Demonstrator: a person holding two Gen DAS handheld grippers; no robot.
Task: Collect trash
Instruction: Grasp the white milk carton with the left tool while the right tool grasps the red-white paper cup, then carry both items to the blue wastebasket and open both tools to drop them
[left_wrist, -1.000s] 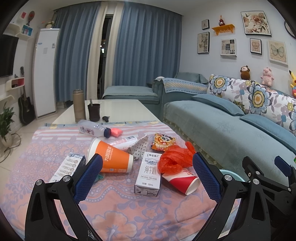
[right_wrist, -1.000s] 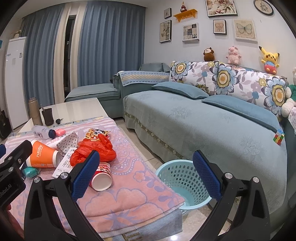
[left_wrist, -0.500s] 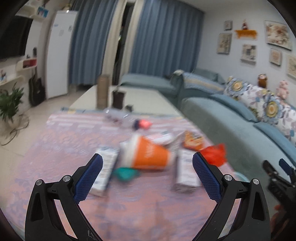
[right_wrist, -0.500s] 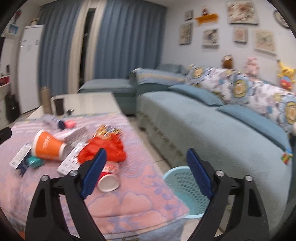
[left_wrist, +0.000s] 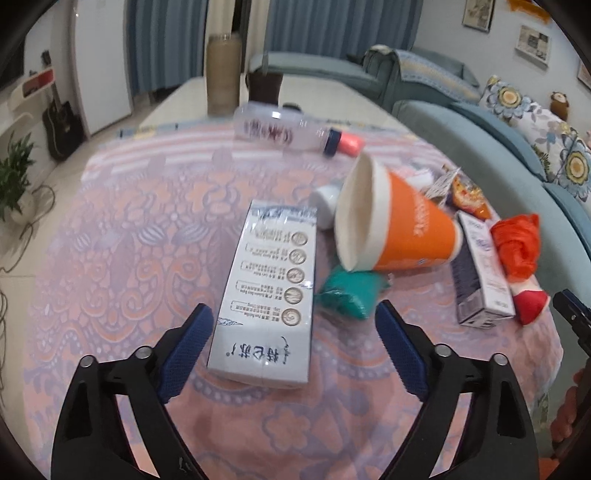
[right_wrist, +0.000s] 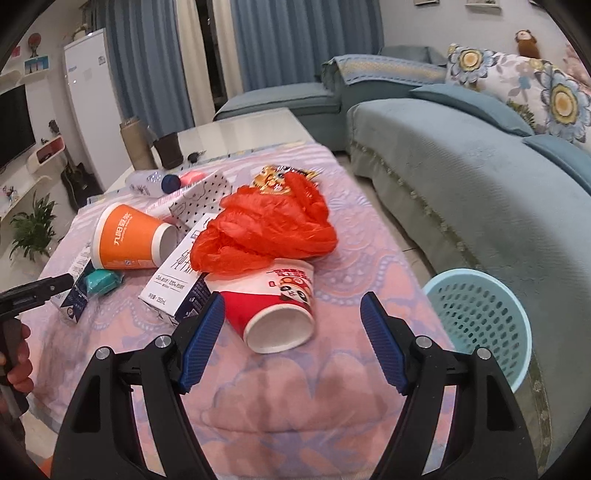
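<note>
1. Far left, left wrist view: pink patterned cloth (left_wrist: 122, 236) covers the tabletop; behind it a tan flask (left_wrist: 222, 74) and dark cup (left_wrist: 265, 85) stand on the bare part.
2. Left gripper (left_wrist: 291, 350): jaws spread wide but closing, angled down at a flat white carton (left_wrist: 271, 291). Carton's near end sits betw. the fingers; pads not touching it.
3. Just right of carton: teal wad (left_wrist: 349, 293), w/ an orange paper cup (left_wrist: 397, 229) lying on its side over it, mouth toward camera. Clear bottle w/ blue cap (left_wrist: 286, 130) lies behind.
4. Further right: small milk box (left_wrist: 480, 273), red plastic bag (right_wrist: 266, 230) bunched beside it.
5. Right wrist view: red plastic bag rests on the base end of a red-and-white cup (right_wrist: 284, 304), tipped over, mouth toward camera.
6. Right gripper (right_wrist: 291, 332): spread, jaws closing, the tipped cup's mouth betw. the fingers, no contact yet.
7. Far right: light blue basket (right_wrist: 484, 325) on the floor beside the tabletop edge, next to the teal sofa (right_wrist: 480, 177).
</note>
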